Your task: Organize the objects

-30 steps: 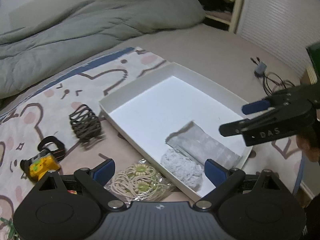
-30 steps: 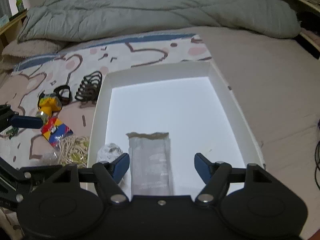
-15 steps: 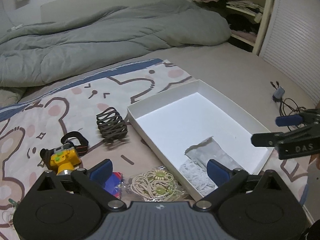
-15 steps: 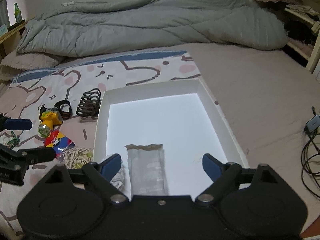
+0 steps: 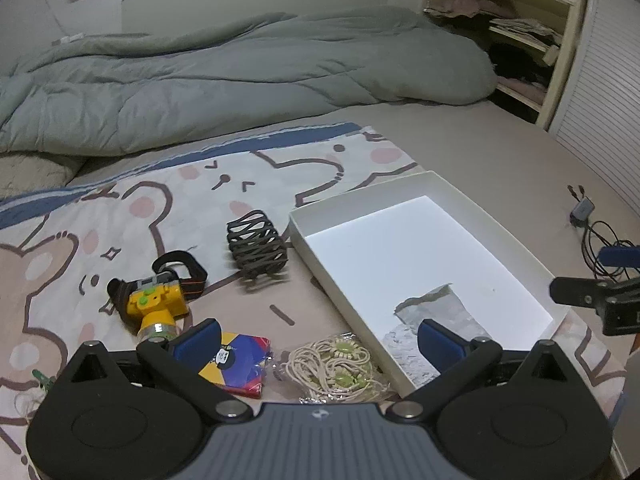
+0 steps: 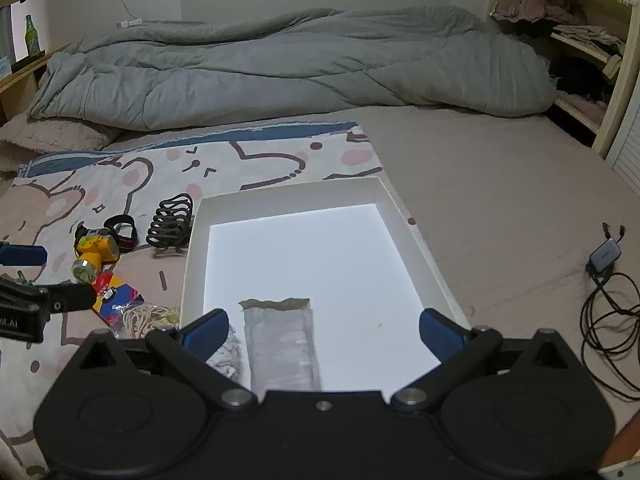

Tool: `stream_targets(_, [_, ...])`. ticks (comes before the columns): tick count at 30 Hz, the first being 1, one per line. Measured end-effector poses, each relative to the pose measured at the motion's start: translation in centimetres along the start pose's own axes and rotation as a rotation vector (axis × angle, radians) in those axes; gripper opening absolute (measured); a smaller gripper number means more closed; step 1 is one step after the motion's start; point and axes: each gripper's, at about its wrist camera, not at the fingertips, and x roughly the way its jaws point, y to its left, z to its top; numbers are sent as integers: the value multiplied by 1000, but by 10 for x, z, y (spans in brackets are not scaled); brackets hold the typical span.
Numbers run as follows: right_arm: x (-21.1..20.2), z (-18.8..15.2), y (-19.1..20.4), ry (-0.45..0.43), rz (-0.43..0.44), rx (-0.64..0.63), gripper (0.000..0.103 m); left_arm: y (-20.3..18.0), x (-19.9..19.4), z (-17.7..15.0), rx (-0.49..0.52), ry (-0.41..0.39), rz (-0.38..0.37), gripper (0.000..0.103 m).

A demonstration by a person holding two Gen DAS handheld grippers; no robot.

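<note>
Grippers: the left gripper (image 5: 318, 338) sits at the bottom of its own view with jaws opening and nothing between the blue pads. The right gripper (image 6: 322, 330) sits at the bottom of its view, jaws likewise opening, pads touching nothing.

White tray (image 6: 192, 256): centre of the right view, right of centre in the left view, resting on the bed. Inside it, at the lower edge, a silver foil packet (image 6: 280, 340) lies flat, with a crumpled grey-white wad (image 6: 228, 356) just beside it at lower left, partly hidden by the left pad of the right gripper.

Loose items lie on the cartoon-print sheet (image 5: 160, 200), left of the tray:
- dark wire coil holder (image 5: 256, 246), near the tray's upper left corner;
- yellow toy camera (image 5: 154, 306) with a black strap, lower left of the holder;
- colourful packet (image 5: 240, 360), lower centre, just beside the left pad;
- bag of beige cord (image 5: 336, 368), between the colourful packet and the tray wall.

Grey duvet (image 5: 240, 76): upper frame. Cable with adapter (image 6: 604, 256): right edge.
</note>
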Motion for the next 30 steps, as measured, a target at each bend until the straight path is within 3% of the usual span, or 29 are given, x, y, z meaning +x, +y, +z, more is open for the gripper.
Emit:
stream_targets(18, [7, 3, 7, -15, -9, 5, 103, 24, -6, -2, -52, -10, 63, 103])
stream_targets(30, [20, 16, 57, -15, 73, -67, 103, 74, -20, -10, -129, -16, 136, 103])
